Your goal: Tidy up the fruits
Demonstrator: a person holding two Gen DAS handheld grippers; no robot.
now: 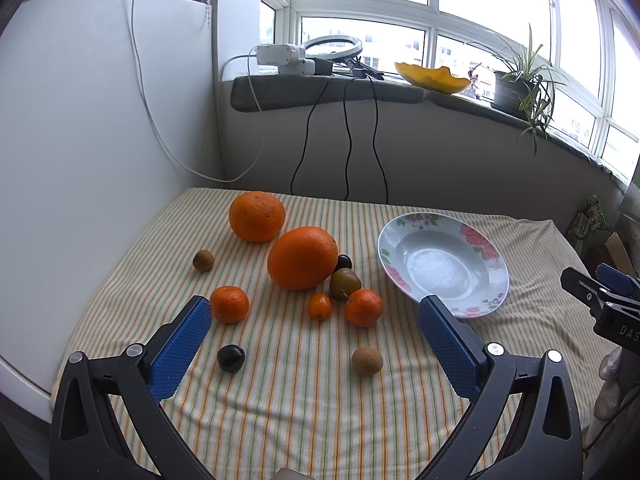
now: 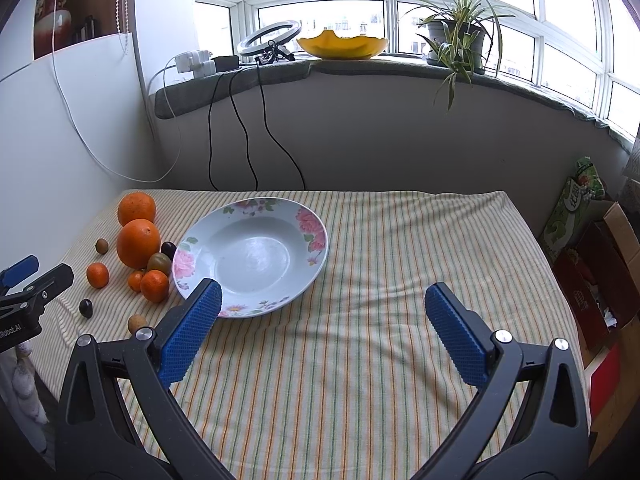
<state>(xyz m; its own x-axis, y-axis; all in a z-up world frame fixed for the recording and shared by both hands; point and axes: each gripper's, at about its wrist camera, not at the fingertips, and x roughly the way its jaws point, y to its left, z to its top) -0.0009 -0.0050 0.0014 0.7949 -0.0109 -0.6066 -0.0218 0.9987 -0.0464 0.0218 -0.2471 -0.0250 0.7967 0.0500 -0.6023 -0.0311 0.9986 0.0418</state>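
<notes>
The left gripper (image 1: 316, 336) hangs over the striped cloth (image 1: 304, 408) with its fingers wide apart and nothing between them. The fruits lie loose on the cloth to the left of the plate (image 1: 496, 276): two big oranges (image 1: 302, 258), small mandarins (image 1: 229, 304), dark plums (image 1: 231, 358). The right gripper (image 2: 323, 332) also has its fingers apart, near the plate's front rim, and the plate holds no fruit.

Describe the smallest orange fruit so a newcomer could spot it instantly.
Start at the floral plate on the striped cloth, then look left to the fruit cluster. In its front row sits a kumquat between two mandarins, smaller than either and slightly oval.
</notes>
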